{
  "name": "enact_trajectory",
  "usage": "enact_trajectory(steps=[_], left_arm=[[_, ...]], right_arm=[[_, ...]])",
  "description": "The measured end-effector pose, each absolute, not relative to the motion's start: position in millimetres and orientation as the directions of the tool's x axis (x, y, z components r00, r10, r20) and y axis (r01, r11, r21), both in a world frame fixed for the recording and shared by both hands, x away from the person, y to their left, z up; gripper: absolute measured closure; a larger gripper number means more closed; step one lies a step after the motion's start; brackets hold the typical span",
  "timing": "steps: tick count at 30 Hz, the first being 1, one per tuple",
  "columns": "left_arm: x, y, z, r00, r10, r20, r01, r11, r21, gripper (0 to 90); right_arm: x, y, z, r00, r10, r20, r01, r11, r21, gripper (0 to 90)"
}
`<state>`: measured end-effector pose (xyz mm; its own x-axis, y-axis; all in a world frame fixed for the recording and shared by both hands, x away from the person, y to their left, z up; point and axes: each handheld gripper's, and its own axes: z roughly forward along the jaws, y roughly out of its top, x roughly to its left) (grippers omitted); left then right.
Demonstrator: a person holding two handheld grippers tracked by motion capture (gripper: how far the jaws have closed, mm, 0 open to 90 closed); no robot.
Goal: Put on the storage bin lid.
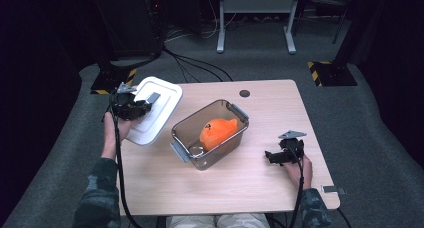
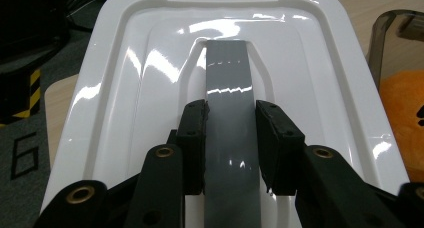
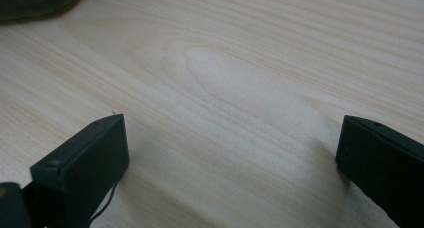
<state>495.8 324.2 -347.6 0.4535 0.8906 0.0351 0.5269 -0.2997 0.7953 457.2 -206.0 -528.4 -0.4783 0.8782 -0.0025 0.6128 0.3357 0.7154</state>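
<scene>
I have the left gripper [image 2: 230,138] clamped on the grey handle strip [image 2: 227,118] of a glossy white lid [image 1: 152,109]; the lid is a rounded rectangle with a raised rim and a recessed centre, the strip running along its middle; I see it lifted and tilted to the left of the clear container [image 1: 210,133], overhanging the table's [image 1: 280,108] left edge, its long axis running from near-left to far-right, roughly parallel to the container's own; the container sits mid-table, smoky and see-through with grey latches at both ends, and an orange object [image 1: 218,131] lies inside it beside a small round thing I cannot identify; my right gripper [image 1: 280,155] rests on the table to the container's right, well apart from it, jaws spread wide over bare wood with nothing between them.
</scene>
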Motion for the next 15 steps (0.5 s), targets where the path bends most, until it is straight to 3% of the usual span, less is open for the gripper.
enact_trajectory(steps=[15], left_arm=[[497,287,-327,0.535,0.841,0.084,0.481,-0.385,0.788,66.5]], right_arm=[[457,-206,-528,-0.479,0.878,-0.003,0.612,0.336,0.716,0.0]])
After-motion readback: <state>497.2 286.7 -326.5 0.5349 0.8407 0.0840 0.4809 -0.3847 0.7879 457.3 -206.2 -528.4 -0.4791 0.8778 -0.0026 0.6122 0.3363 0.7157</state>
